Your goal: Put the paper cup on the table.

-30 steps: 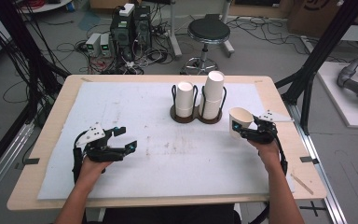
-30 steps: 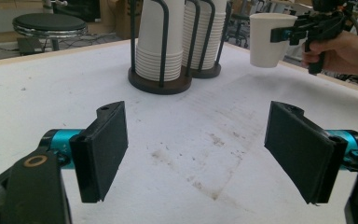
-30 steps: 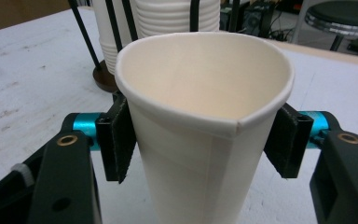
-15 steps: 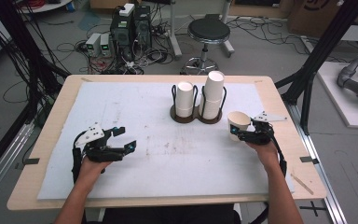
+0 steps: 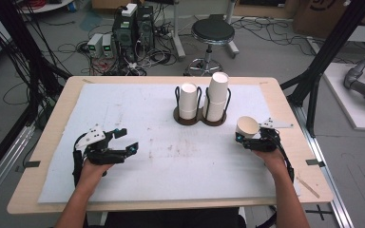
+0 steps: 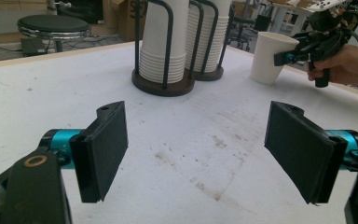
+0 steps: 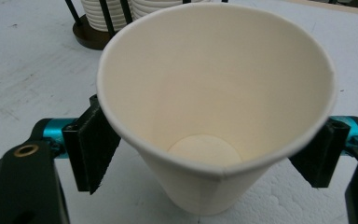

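While the two stacks of white paper cups (image 5: 203, 100) are standing nested in their dark round wire-framed holder (image 6: 164, 87) at the far middle of the white-covered wooden desk (image 5: 171, 166), you are holding a single white paper cup (image 5: 246, 127) upright in your right gripper (image 5: 253, 141), to the right of the holder and near the desk's right edge. The right gripper view is showing the black fingers (image 7: 92, 148) pressing on either side of the cup's wall below the rim, and the cup is looking empty inside. In the left gripper view the cup's base is appearing to rest on or just above the desk; which, you cannot tell. Your left gripper (image 5: 119, 146) is waiting at the near left, its fingers (image 6: 101, 148) standing wide apart with nothing between them. Judging from this, one cup is out of the stacks, and placing it, along with any further cups, is looking like what is left.
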### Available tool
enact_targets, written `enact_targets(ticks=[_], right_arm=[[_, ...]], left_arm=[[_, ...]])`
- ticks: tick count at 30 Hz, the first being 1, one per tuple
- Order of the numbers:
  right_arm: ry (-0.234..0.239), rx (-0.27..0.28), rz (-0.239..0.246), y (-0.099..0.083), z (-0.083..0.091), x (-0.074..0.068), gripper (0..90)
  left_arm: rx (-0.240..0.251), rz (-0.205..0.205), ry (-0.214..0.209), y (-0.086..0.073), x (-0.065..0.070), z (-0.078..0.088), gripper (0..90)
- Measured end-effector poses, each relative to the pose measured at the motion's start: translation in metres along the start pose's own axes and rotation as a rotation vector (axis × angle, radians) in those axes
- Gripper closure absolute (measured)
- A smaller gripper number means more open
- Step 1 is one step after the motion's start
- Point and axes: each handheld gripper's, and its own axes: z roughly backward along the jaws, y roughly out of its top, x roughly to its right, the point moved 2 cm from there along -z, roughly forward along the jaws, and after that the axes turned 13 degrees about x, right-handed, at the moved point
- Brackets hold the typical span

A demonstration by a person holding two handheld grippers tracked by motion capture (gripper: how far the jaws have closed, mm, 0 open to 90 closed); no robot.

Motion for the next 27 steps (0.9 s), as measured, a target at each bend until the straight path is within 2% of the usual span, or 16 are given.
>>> enact_targets(ticks=[5, 11, 19, 27], right_arm=[[-0.003, 0.006, 0.002, -0.001, 0.01, 0.0, 19.0], [0.01, 0.02, 0.0, -0.003, 0.032, -0.005, 19.0], [0.04, 0.059, -0.004, -0.002, 0.06, -0.013, 19.0], [0.052, 0.106, -0.019, 0.003, 0.075, -0.019, 19.0]], left_arm=[[0.007, 0.002, 0.004, 0.001, 0.0, 0.002, 21.3], [0.016, 0.001, 0.011, 0.002, 0.0, 0.006, 21.3], [0.025, 0.002, 0.014, 0.004, 0.0, 0.007, 21.3], [0.029, 0.005, 0.01, 0.004, 0.0, 0.006, 21.3]])
